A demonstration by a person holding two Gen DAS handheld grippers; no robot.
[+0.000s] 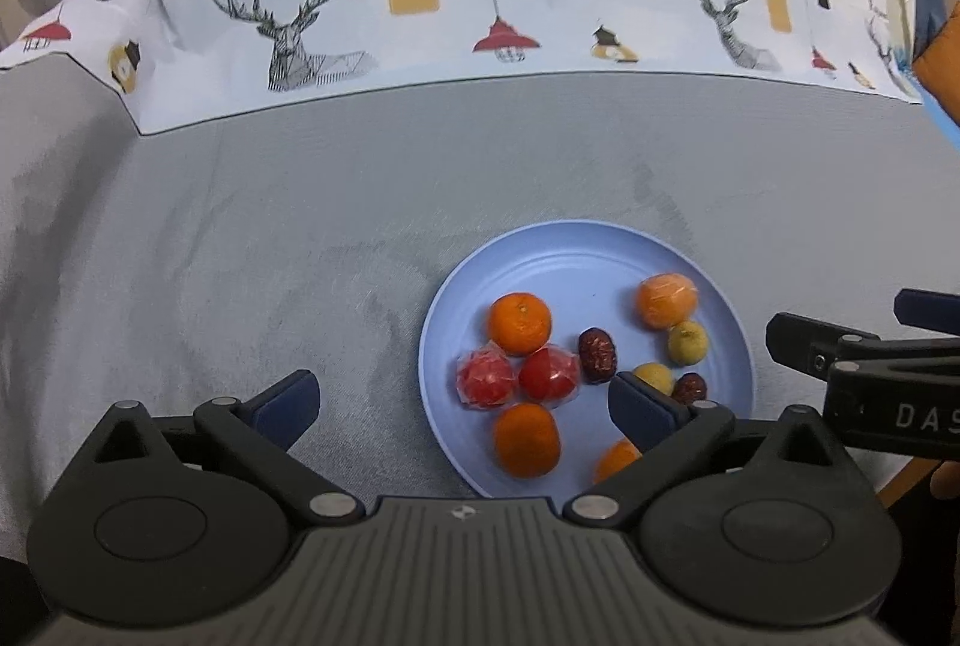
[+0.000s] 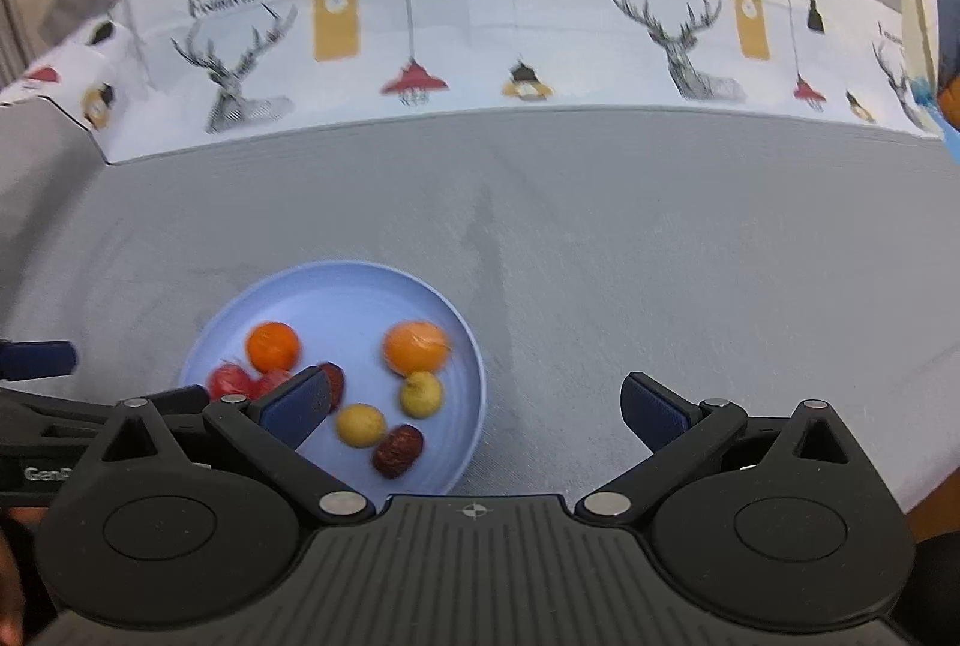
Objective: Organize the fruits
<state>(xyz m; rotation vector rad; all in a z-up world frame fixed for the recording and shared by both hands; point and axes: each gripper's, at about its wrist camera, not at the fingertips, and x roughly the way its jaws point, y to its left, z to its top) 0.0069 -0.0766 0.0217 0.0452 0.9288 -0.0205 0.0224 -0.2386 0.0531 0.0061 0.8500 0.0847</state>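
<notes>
Fruits sit together on the blue plate [image 1: 729,340], which rests on the grey tabletop [image 1: 300,226] near us, short of the deer-print runner [image 1: 420,16] at the far side. We count oranges [image 1: 519,323], two red fruits in clear wrap [image 1: 486,379], two small yellow fruits [image 1: 687,342] and dark red dates [image 1: 597,355]. They lie roughly by kind: the red pair touching at the plate's left, the yellow ones and a date toward its right, oranges scattered between. No fruit shows on the cloth outside the plate, so we judge the gathering largely done; what may be left is tidying the groups (the oranges are apart from one another), though we cannot tell what final arrangement is wanted.

Our left gripper [image 1: 462,406] is spread wide and grasps nothing; its right finger hangs over the near part of the plate, in front of a yellow fruit, and contact cannot be made out. Our right gripper [image 2: 474,406] is likewise wide apart and empty, its left finger over the plate's near left, its right finger over bare cloth. That view is slightly blurred.
</notes>
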